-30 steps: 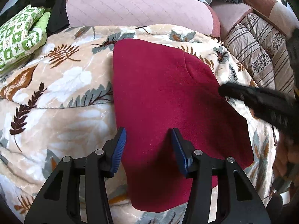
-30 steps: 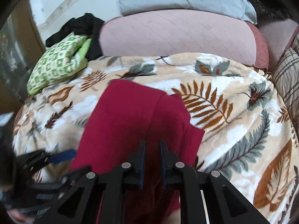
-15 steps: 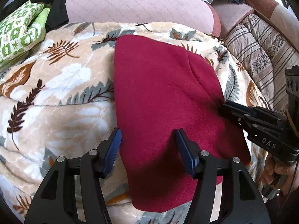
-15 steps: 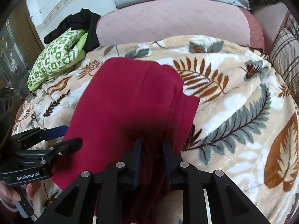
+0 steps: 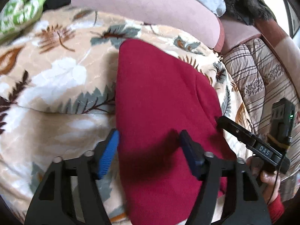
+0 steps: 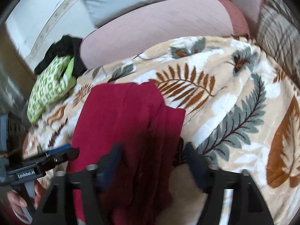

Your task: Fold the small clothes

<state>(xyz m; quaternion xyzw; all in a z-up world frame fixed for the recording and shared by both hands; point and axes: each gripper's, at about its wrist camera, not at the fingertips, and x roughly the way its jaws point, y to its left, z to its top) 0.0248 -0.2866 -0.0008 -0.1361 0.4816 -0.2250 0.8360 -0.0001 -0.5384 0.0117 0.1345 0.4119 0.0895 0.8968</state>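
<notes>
Right hand-held gripper [image 6: 151,161] jaws, pinched half second ago, now spread over red garment's [image 5: 161,112] right edge. Left hand-held gripper [image 5: 148,150] open, straddling near-left edge. Garment lies folded flat on leaf-print blanket [image 5: 46,86]; likely another fold left. Green clothes [image 6: 50,88] far left.

A plain crimson garment [image 5: 161,101] lies on my beige blanket [image 5: 56,86] printed with rust, grey-green and white leaves; my black grippers carry blue pads [image 5: 109,155]; behind, a green-and-white patterned cloth [image 6: 50,86].
</notes>
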